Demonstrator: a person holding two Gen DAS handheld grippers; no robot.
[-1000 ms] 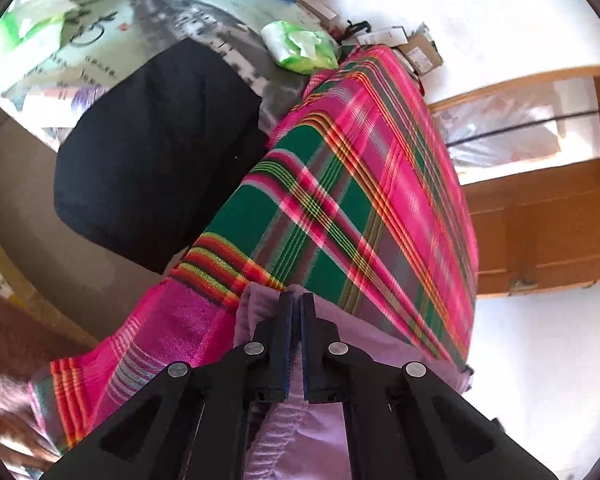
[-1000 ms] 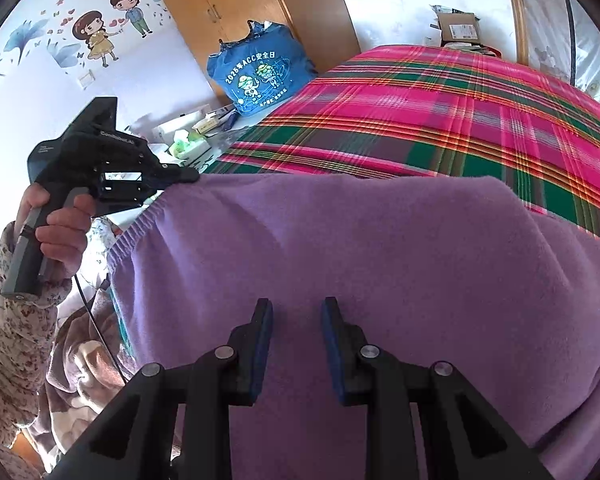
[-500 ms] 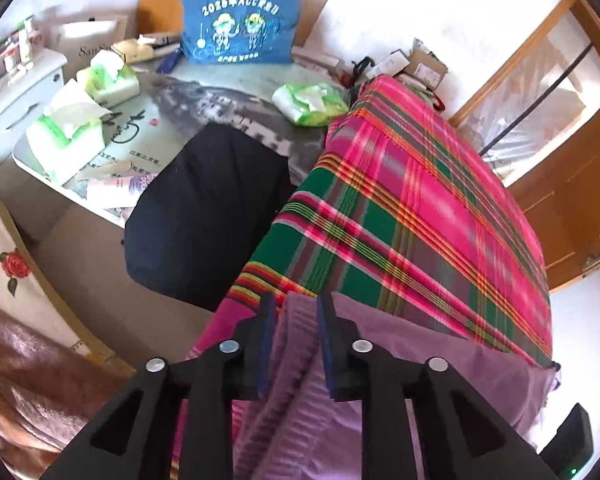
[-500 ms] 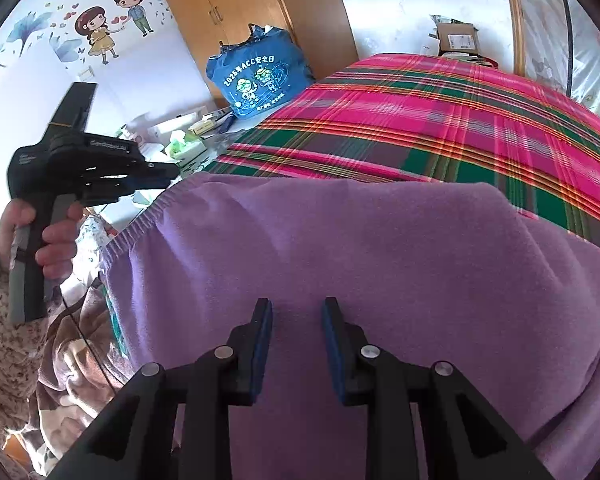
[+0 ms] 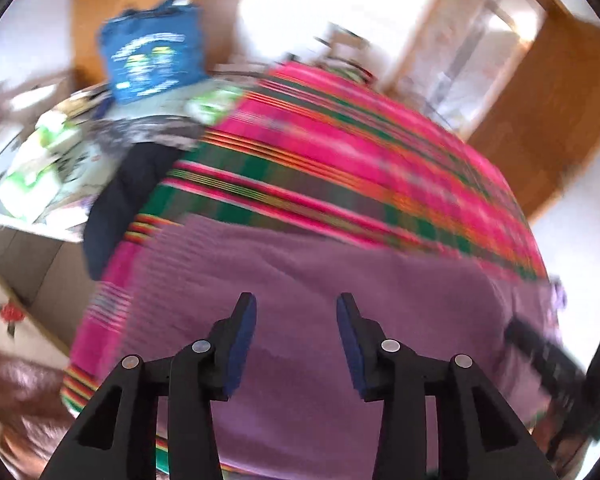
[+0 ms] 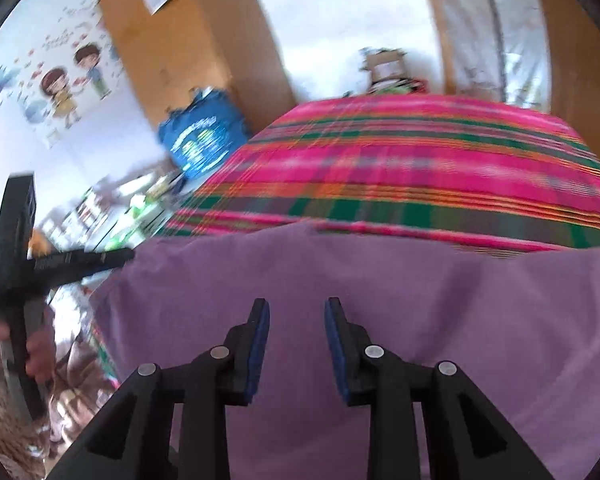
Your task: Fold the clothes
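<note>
Since the frames a second and half a second ago the left gripper (image 5: pixel 296 320) has let go of the ribbed edge it was pinching and pulled back: its jaws were clamped on purple cloth, then parted a little, and now stand wide with nothing between them, while both cameras have tipped up and blurred with the motion. The bed, under its pink-and-green plaid cover (image 5: pixel 340 168), fills most of each view, and the purple garment (image 5: pixel 308 264) lies spread flat across its near end, directly below and ahead of both tools. Its long axis runs across the views from side to side, with a straight far edge (image 6: pixel 380 236) lying against the plaid; whether that edge is a fold or a hem, blur keeps me from telling. The right gripper (image 6: pixel 296 332) hangs over the garment's middle, jaws open to a moderate gap and empty, so it looks about as near the cloth as the left. The left tool shows at the garment's left end in the right view, gripped by a hand (image 6: pixel 32 352). A black garment (image 5: pixel 128 196) hangs off the bedside table, and a blue bag (image 5: pixel 152 48) stands against the wooden wardrobe (image 6: pixel 188 44). A flat, squared lie like this would fit a fold just laid down or one about to be taken up.
</note>
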